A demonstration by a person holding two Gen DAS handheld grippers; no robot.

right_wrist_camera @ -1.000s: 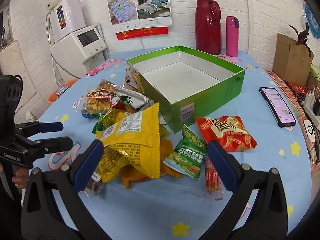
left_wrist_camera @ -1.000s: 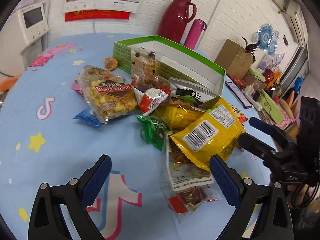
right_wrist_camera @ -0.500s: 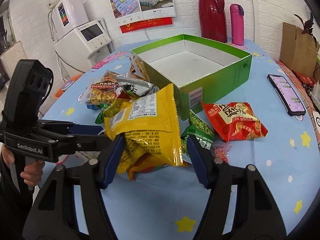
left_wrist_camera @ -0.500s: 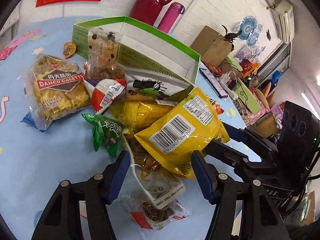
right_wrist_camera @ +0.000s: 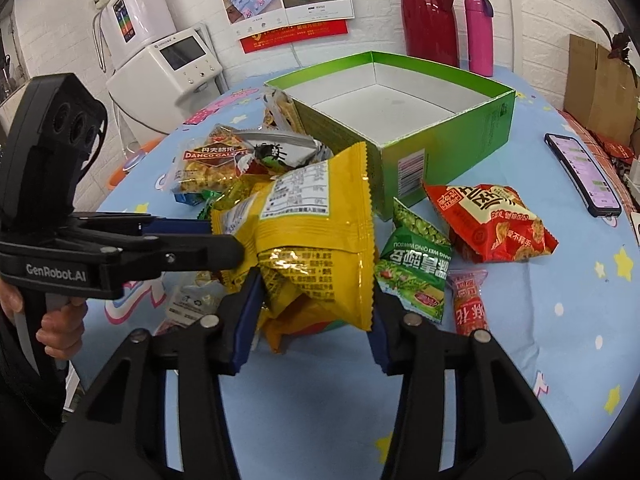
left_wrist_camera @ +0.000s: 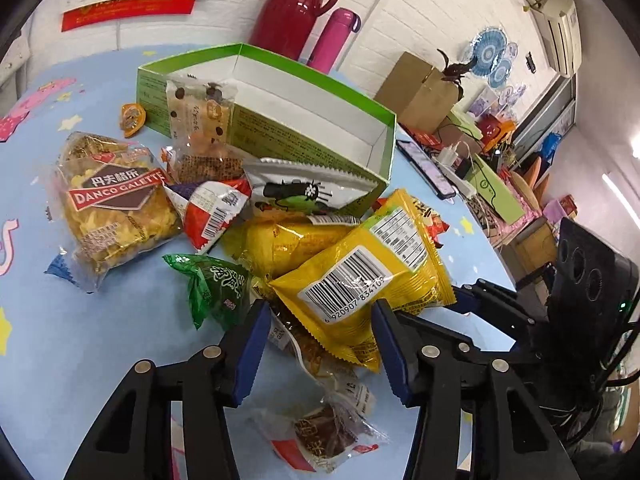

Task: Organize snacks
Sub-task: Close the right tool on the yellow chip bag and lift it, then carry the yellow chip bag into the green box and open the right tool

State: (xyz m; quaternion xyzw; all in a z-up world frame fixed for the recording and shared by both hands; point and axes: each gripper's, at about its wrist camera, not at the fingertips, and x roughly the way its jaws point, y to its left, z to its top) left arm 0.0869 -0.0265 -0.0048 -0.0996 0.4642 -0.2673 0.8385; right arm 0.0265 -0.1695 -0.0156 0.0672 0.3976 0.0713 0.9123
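Both grippers, left gripper (left_wrist_camera: pixel 318 338) and right gripper (right_wrist_camera: pixel 314 312), jaws parted, straddle the yellow snack bag (right_wrist_camera: pixel 308 232) at seven o'clock of the green box (right_wrist_camera: pixel 444 152): light, puffy, slippery, likely best pinched by its crimped seam.

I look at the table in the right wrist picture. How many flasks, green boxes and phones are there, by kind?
Flasks: 2, the dark red flask and the pink flask
Green boxes: 1, the green box
Phones: 1, the phone
Total: 4
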